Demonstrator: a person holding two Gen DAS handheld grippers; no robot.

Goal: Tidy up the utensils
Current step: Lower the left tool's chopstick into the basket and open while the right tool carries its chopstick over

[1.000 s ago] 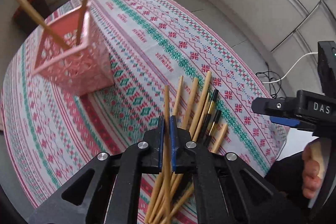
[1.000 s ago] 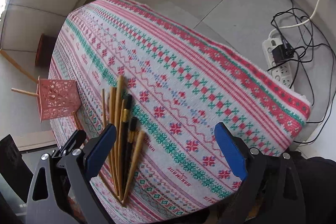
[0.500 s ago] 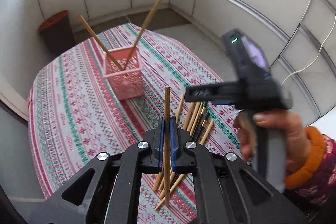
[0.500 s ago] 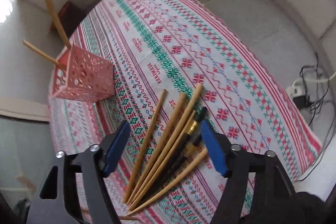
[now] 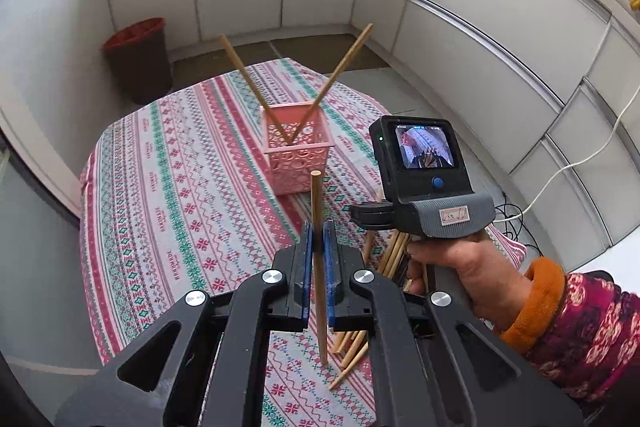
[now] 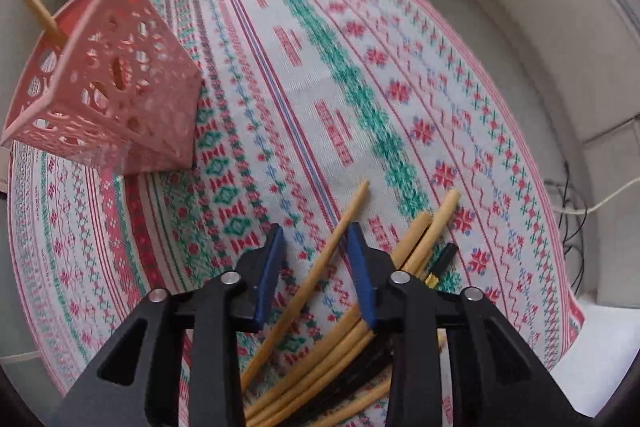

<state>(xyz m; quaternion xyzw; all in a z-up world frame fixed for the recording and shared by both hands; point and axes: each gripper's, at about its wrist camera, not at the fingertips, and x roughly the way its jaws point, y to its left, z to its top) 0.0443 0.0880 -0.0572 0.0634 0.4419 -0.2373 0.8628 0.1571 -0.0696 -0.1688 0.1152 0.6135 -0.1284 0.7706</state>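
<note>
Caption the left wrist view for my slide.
Left claw shut on a chopstick, pink basket with two chopsticks ahead, right hand lowering its tool over the remaining pile.

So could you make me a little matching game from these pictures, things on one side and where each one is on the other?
Things:
1. single wooden chopstick
2. crossed chopsticks
3. pink basket
4. loose chopstick

Places:
A. standing on the patterned tablecloth
B. leaning inside the basket
C. clamped in the left gripper
D. lying between the closing jaws of the right gripper

Pairs: 1-C, 2-B, 3-A, 4-D
</note>
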